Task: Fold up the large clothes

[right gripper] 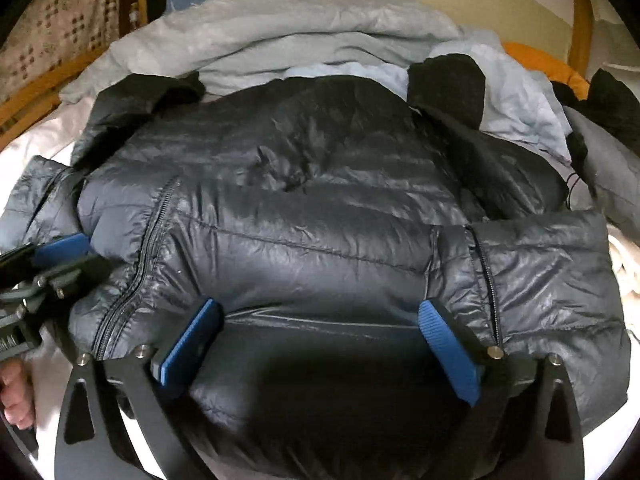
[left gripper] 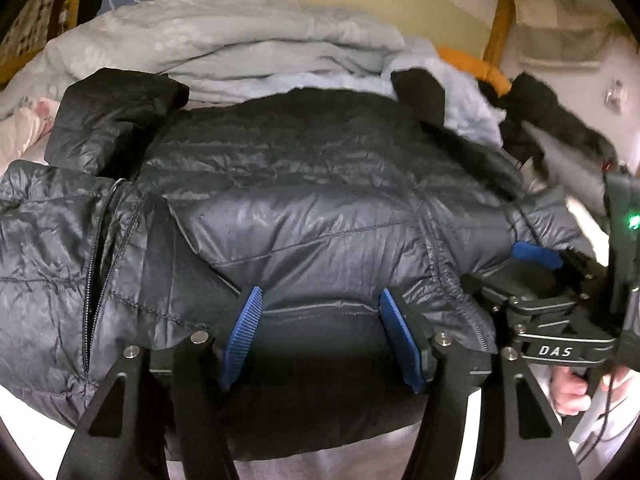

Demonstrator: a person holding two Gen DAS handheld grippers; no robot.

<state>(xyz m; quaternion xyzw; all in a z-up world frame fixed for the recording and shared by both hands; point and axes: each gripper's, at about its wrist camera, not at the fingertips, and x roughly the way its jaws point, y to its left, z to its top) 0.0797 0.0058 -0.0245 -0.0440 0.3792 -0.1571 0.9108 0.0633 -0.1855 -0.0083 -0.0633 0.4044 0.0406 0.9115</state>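
jacket: big dark grey puffer jacket (left gripper: pixel 312 200) spread across a bed, filling the middle of both wrist views. shiny quilted shell, lots of crinkles

zippers: one open zipper (left gripper: pixel 94 264) runs down the left side of the left wrist view; in the right wrist view there's one lower left and another short one on the right

sleeves: one sleeve (left gripper: pixel 116 120) is folded over at upper left, and a dark cuff (left gripper: pixel 420 92) pokes up at upper right

left gripper: left gripper (left gripper: pixel 322 334) sits low in the middle of its own view, blue pads (left gripper: pixel 242 338) spread apart with the jacket's near edge bulging between them. pretty sure the pads aren't squeezing anything

right gripper: right gripper (right gripper: pixel 320 346) looks the same in its own view, jaws really wide, jacket fabric between them but not pinched. from the left wrist view it's at the right edge, with a hand (left gripper: pixel 572 394) on its handle

behind the jacket: pale blue-grey bedding (left gripper: pixel 224 40) heaped along the top, something orange (left gripper: pixel 476 68) at upper right, more dark clothing (left gripper: pixel 560 116) beside it (blurry)

under it all: light sheet (right gripper: pixel 52 152) showing at the left of the right wrist view
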